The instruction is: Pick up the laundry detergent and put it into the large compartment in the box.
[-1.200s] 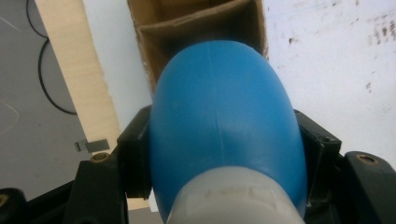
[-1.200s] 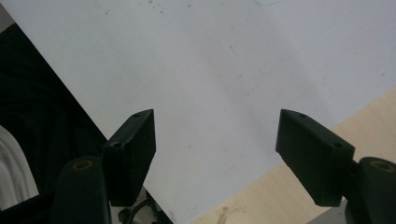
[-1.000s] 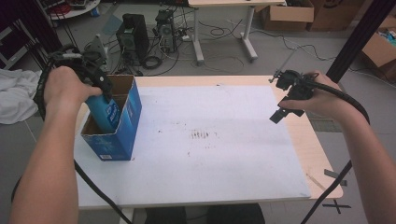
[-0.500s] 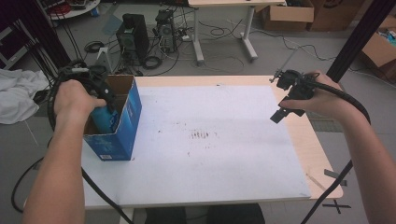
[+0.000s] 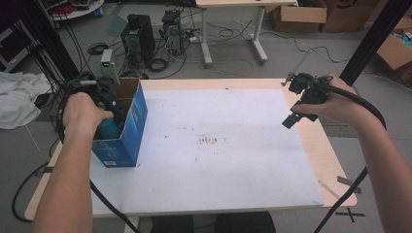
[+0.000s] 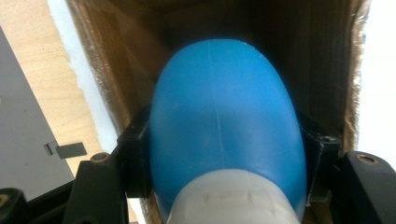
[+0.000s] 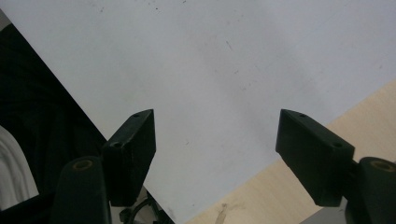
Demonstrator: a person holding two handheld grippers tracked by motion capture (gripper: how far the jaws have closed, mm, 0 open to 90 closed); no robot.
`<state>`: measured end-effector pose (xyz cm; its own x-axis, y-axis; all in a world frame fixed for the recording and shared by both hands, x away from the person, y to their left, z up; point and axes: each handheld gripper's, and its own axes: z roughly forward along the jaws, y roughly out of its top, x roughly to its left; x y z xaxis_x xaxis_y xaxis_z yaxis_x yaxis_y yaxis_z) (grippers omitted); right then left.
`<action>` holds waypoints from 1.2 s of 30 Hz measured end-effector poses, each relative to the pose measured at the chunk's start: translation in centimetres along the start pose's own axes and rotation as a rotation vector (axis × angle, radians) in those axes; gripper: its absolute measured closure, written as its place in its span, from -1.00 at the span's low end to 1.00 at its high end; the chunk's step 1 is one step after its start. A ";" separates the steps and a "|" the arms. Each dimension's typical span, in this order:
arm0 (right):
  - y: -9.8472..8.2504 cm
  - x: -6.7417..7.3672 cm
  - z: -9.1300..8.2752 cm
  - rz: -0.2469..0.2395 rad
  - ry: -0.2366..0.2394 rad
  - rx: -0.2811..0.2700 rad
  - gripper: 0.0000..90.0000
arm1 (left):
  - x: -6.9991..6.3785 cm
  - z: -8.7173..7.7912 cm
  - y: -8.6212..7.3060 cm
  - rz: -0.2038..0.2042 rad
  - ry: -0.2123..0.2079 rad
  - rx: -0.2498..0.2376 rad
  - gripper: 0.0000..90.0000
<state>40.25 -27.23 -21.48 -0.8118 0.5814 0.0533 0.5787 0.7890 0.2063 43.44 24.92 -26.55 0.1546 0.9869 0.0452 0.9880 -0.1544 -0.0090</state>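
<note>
A blue bottle (image 6: 224,121) with a white cap sits between the jaws of my left gripper (image 6: 224,154), which is shut on its sides. The bottle points down into an open blue cardboard box (image 5: 127,127) at the table's left edge. From the high view, my left gripper (image 5: 106,110) reaches into the box's open top, and a bit of the blue bottle (image 5: 109,129) shows below the hand. My right gripper (image 5: 294,115) hovers over the table's right side, open with nothing between its jaws. Below the right gripper (image 7: 217,154) lies the white sheet and the wooden table edge.
A white sheet (image 5: 214,145) covers most of the wooden table (image 5: 335,160). Beyond the table's far edge stand computer towers (image 5: 138,36), cables and a second desk. Cardboard boxes (image 5: 396,46) sit at the far right. A black post (image 5: 374,34) rises near the right gripper.
My left gripper has sunk with the blue bottle into the box; less of the bottle shows above the rim. The right gripper has stayed in place.
</note>
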 end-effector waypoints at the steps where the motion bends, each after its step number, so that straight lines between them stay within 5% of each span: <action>1: 0.0 0.0 0.0 0.000 -0.001 0.001 -0.36 | -0.1 0.2 0.0 -0.002 0.000 -0.001 -0.18; 12: 0.0 -0.1 0.2 0.003 0.002 0.002 -0.36 | -0.2 1.5 0.1 -0.002 0.010 0.010 -0.18; 36: -0.1 0.1 0.3 0.001 0.003 0.004 -0.36 | -0.1 1.7 -0.2 -0.026 0.001 0.013 -0.19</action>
<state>40.12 -27.19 -21.78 -0.8116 0.5815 0.0568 0.5797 0.7894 0.2020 43.19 24.89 -28.26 0.1286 0.9906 0.0471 0.9916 -0.1277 -0.0208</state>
